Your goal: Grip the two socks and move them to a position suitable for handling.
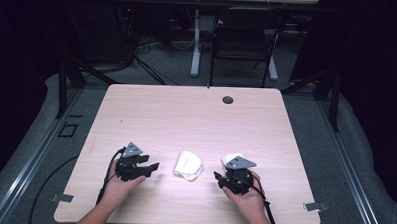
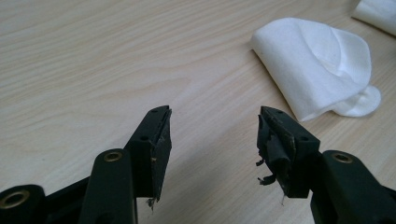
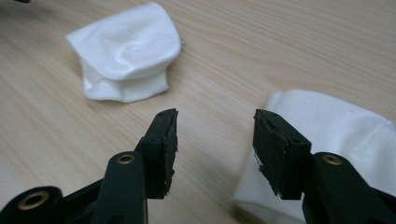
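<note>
Your left claw (image 1: 153,166) and right claw (image 1: 217,176) gape wide, empty. The folded white cloth (image 1: 188,165), at the left claw's three o'clock, looks light and limp; pinch its folded edge.

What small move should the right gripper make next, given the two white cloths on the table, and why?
Probably ease the right gripper down and slightly right onto the nearer white cloth. Its fingers stand apart and hold nothing, and that cloth lies just beside and under them, while the folded cloth sits farther off.
</note>
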Demonstrator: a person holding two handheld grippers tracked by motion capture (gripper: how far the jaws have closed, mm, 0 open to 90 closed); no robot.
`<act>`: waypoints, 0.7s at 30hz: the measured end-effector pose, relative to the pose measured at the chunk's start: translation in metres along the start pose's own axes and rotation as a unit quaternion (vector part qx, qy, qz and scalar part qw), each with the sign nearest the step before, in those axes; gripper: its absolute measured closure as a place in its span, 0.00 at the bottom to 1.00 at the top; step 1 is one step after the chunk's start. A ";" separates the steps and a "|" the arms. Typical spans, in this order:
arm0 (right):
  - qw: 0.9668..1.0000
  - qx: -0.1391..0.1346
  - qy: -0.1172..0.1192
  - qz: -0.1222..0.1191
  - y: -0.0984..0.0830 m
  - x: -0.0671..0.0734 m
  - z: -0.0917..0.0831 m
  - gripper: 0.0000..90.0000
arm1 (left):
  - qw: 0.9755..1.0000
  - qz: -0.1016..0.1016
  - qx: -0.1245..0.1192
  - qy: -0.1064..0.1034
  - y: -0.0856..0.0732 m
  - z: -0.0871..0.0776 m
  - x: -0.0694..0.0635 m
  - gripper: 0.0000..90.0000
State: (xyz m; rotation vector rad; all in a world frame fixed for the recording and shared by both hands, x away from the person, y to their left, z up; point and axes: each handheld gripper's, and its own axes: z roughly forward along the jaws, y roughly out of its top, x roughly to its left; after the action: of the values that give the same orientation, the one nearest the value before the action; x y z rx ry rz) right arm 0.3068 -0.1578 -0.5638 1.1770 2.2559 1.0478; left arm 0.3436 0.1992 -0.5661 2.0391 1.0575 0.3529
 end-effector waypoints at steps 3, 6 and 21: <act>1.000 0.012 0.004 0.006 0.000 -0.005 0.003 0.56 | 1.000 0.015 -0.001 -0.001 0.000 0.004 -0.007 0.48; 1.000 0.016 -0.004 0.014 -0.001 -0.010 0.005 0.56 | 0.999 0.036 0.001 -0.008 0.002 0.006 -0.020 0.49; 0.997 0.007 0.029 0.068 -0.003 -0.021 -0.001 0.63 | 0.998 0.057 0.019 -0.007 0.037 0.048 -0.048 0.77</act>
State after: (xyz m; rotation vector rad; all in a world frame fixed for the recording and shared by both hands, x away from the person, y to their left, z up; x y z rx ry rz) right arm 0.3166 -0.1765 -0.5656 1.3392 2.2560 1.1331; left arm 0.3619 0.1239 -0.5637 2.1385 0.9489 0.3793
